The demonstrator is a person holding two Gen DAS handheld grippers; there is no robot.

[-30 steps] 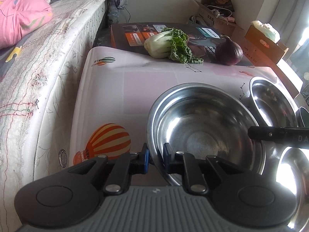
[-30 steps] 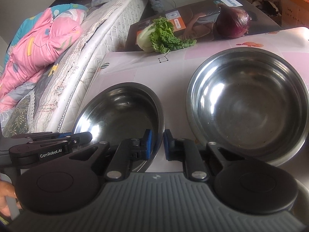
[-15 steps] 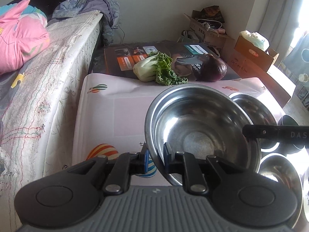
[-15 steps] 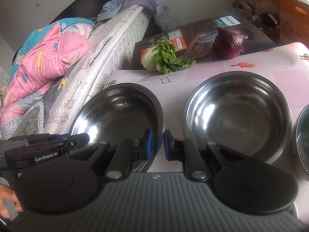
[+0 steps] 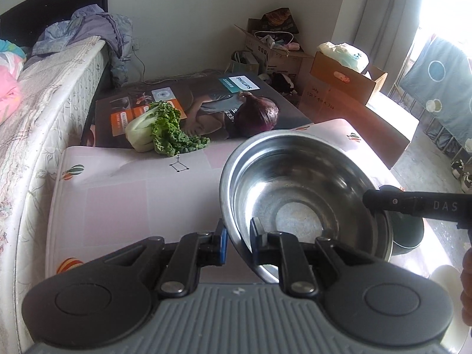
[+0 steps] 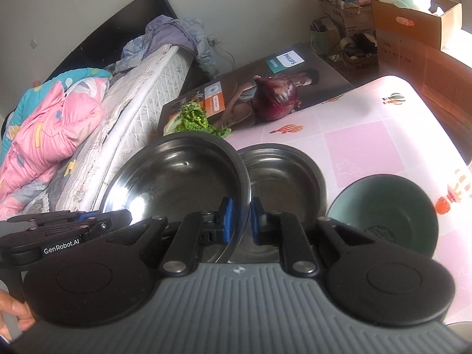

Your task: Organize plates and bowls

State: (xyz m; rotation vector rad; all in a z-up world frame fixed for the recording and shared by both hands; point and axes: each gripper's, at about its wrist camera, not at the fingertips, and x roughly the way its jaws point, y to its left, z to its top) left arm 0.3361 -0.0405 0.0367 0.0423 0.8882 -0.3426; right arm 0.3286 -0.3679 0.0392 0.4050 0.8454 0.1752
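A large steel bowl (image 5: 301, 194) hangs tilted above the pink table cloth (image 5: 118, 200), gripped at two opposite points of its rim. My left gripper (image 5: 237, 236) is shut on its near left rim. My right gripper (image 6: 240, 215) is shut on the rim's other side, and in the left wrist view its black finger (image 5: 383, 202) shows at the bowl's right edge. In the right wrist view the held bowl (image 6: 177, 183) partly overlaps a second steel bowl (image 6: 286, 177) resting on the table. A dark green bowl (image 6: 383, 206) stands to the right of that one.
A bok choy (image 5: 156, 129) and a red onion (image 5: 259, 115) lie on a flat Philips box (image 5: 206, 94) behind the table. A mattress (image 5: 44, 112) runs along the left edge. Cardboard boxes (image 5: 348, 79) stand at the back right. A hand (image 6: 14, 312) shows at lower left.
The steel bowl has risen off the table and travelled right, now partly over the second steel bowl. Both grippers stayed shut on its rim. The green bowl has come into view.
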